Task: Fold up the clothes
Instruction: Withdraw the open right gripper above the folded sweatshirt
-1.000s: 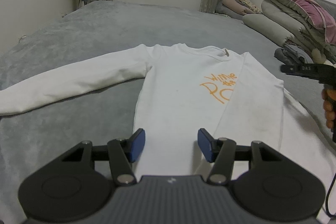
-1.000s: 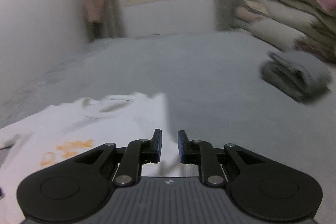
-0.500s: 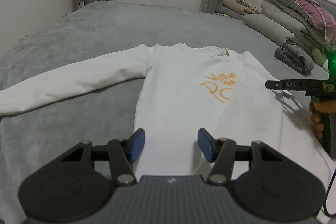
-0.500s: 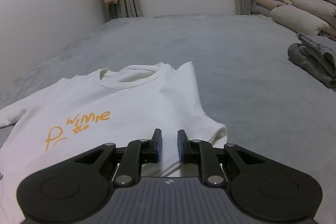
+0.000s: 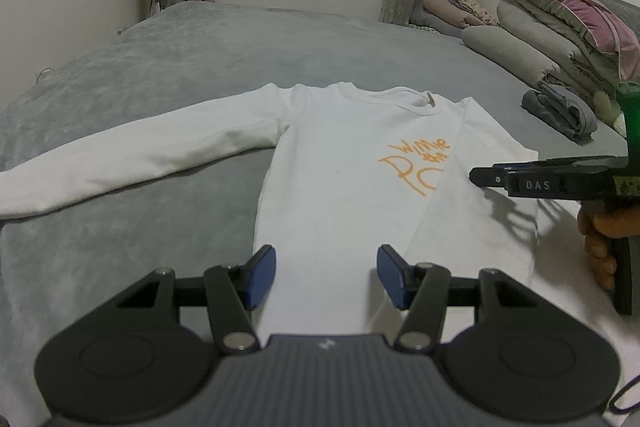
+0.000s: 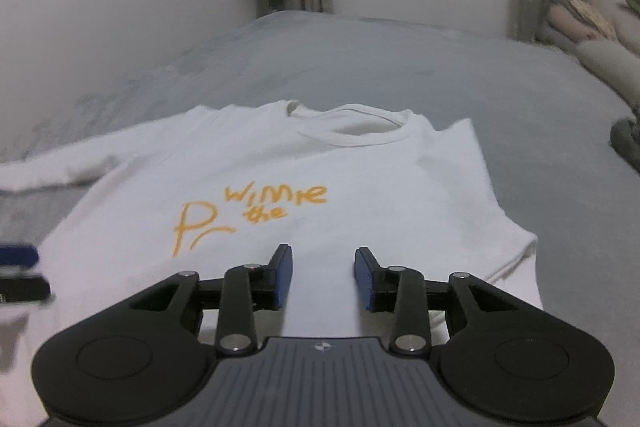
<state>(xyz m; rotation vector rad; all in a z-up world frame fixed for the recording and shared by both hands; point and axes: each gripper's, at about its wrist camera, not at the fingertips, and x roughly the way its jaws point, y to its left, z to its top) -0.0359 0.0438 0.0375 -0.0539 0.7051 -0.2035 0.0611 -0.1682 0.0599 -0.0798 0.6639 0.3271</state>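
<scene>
White sweatshirt (image 5: 340, 187) lies face up on the grey bed (image 5: 160, 75), collar away from us, orange lettering (image 6: 248, 211) showing, and here's the state of play: its right side is folded in over the chest, the crease running diagonally past the lettering, while the other sleeve (image 5: 132, 155) stretches straight out across the bed, flat and unfolded. Left tool (image 5: 326, 275) hovers low over the hem end of the body, blue pads spread wide, nothing between them. Right tool (image 6: 323, 277) sits just above the folded-in panel, jaws parted to a moderate gap, also empty; in the left view it pokes in from the side with a hand (image 5: 600, 243) on its grip. So this looks like a garment partway through, one side in, one side out. Judging from that, the outstretched sleeve is what wants bringing across, and doing it well means pinching at the shoulder seam and near the cuff together so the sleeve travels as one straight line instead of sagging in the middle. Take a thin bite of fabric, top layer only, lift just clear of the bed, and lay it parallel to the existing crease. The cotton is soft and will drag, so watch the finished side doesn't get pulled open
</scene>
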